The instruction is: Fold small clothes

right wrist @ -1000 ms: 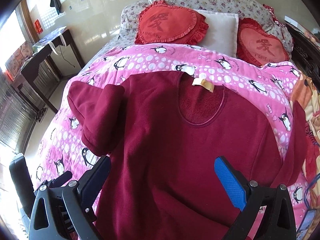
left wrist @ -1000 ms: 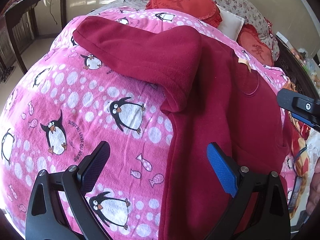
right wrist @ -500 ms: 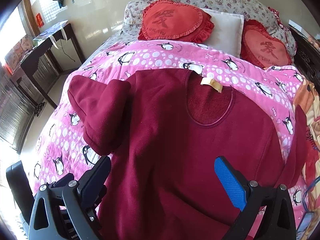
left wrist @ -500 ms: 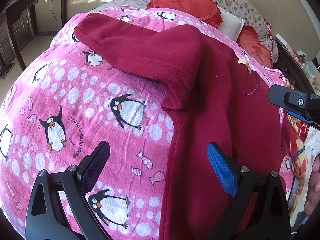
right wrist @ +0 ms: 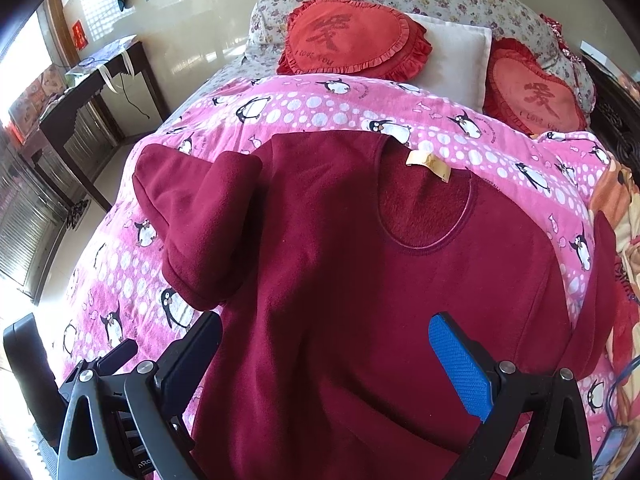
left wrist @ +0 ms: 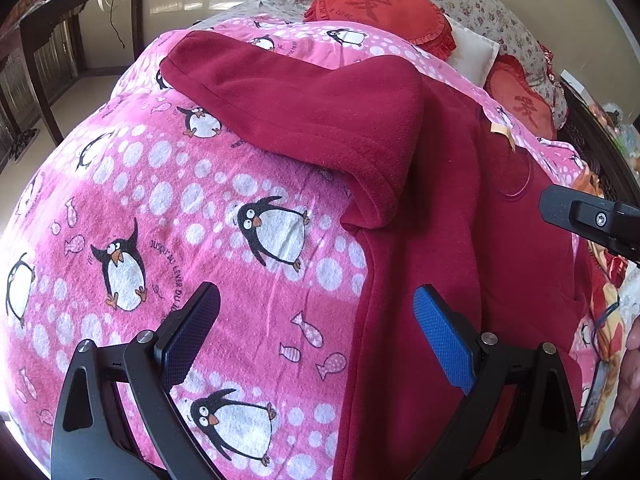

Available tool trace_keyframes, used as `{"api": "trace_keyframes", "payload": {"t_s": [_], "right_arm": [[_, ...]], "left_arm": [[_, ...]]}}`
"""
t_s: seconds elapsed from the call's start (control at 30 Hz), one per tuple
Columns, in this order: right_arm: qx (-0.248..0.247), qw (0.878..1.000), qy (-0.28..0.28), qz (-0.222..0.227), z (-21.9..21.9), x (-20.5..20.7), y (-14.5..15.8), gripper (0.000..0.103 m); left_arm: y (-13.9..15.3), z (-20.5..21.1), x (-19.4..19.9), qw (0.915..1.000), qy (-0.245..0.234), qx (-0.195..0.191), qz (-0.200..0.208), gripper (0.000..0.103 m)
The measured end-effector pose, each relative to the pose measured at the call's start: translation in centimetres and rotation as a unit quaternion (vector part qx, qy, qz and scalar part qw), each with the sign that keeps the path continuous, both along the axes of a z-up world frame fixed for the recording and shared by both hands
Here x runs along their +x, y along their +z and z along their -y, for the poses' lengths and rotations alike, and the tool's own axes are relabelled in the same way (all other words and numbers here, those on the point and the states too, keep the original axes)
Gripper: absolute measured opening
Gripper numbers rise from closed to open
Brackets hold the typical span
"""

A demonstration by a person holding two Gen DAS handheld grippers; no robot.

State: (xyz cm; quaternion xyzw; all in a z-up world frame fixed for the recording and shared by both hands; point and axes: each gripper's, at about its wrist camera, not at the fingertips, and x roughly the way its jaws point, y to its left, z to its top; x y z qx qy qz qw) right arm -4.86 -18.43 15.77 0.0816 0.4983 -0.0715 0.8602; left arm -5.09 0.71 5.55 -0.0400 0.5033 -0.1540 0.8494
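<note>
A dark red fleece top [right wrist: 360, 264] lies face up on a pink penguin blanket [right wrist: 320, 108], neck toward the pillows. Its left sleeve [right wrist: 200, 220] is folded back on itself beside the body; it also shows in the left wrist view [left wrist: 304, 120]. My left gripper [left wrist: 316, 320] is open and empty above the blanket, over the top's left side edge [left wrist: 372, 320]. My right gripper [right wrist: 324, 344] is open and empty above the lower body of the top. One finger of the right gripper [left wrist: 588, 220] shows at the right edge of the left wrist view.
Two red heart cushions [right wrist: 352, 40] [right wrist: 536, 92] and a white pillow [right wrist: 456, 56] lie at the bed's head. A dark wooden desk [right wrist: 88, 92] stands left of the bed. An orange patterned cloth [right wrist: 620, 208] lies at the right edge.
Both grippers have moved forward a little toward the head of the bed, so the top looks closer. The top has not moved and both grippers stay open.
</note>
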Motion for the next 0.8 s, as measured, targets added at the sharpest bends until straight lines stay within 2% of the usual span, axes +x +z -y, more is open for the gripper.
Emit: {"api": "trace_keyframes", "payload": {"t_s": [0.27,0.47,0.8], "right_arm": [[0.000,1.000,0.000,-0.004,0.0,0.1,-0.2,0.103],[-0.001,1.000,-0.001,-0.005,-0.1,0.2,-0.2,0.103],[-0.006,1.000,-0.004,-0.011,-0.3,0.8,-0.2,0.103]], "left_arm": [[-0.4,0.2,-0.2,0.9999,0.000,-0.003,-0.016,0.098],[-1.1,0.0,-1.2,0.9987,-0.002,-0.020,-0.047,0.098],[-1.7,0.3,-2.6,0.9970,-0.017,-0.035,-0.067,0.098]]}}
